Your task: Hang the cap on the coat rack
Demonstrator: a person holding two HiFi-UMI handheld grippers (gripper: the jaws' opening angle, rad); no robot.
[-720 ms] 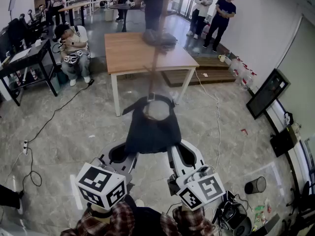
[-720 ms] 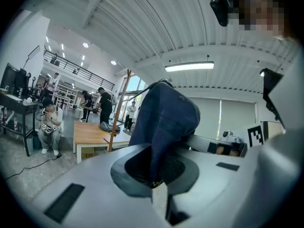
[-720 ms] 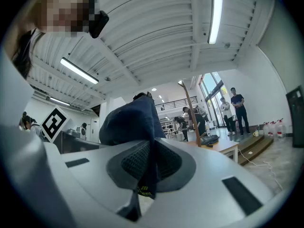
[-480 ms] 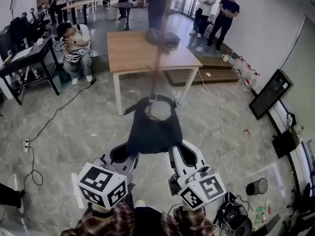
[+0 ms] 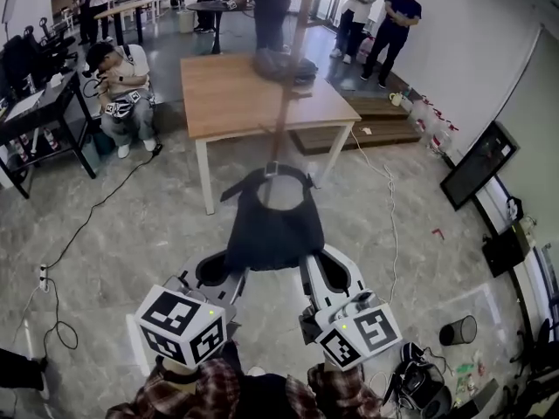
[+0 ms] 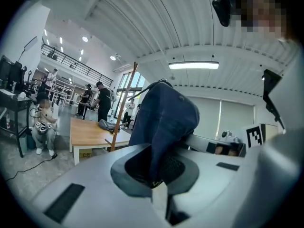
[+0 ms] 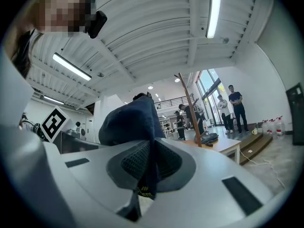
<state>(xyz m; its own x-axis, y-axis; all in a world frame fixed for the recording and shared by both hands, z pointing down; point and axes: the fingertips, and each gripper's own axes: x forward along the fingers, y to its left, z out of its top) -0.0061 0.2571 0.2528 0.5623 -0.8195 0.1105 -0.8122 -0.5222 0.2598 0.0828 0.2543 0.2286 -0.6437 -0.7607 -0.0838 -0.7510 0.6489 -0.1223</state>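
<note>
Cap (image 5: 272,225) | dark, soft cloth, judged light and floppy, best held by opposite rim edges | left tool (image 5: 231,271) and right tool (image 5: 311,267) each clamped on its rim | held aloft just before coat rack (image 5: 285,103), worktop (image 5: 229,94) beyond

The cap (image 5: 272,221) spans two claws: the left claw (image 5: 236,271) is clamped on its left edge and the right claw (image 5: 308,267) on its right edge. Directly ahead of the cap stands the coat rack (image 5: 286,77), its pole rising in front of the counter (image 5: 218,103). A bundle (image 5: 281,65) lies on the counter's far side, just beside the pole. A seated person (image 5: 122,81) is left of the counter, with a desk (image 5: 39,112) further left. Two standing people (image 5: 384,20) are behind the counter at right. A monitor (image 5: 476,166) stands by the right wall. A bin (image 5: 454,328) sits on the floor, right of the right claw.
</note>
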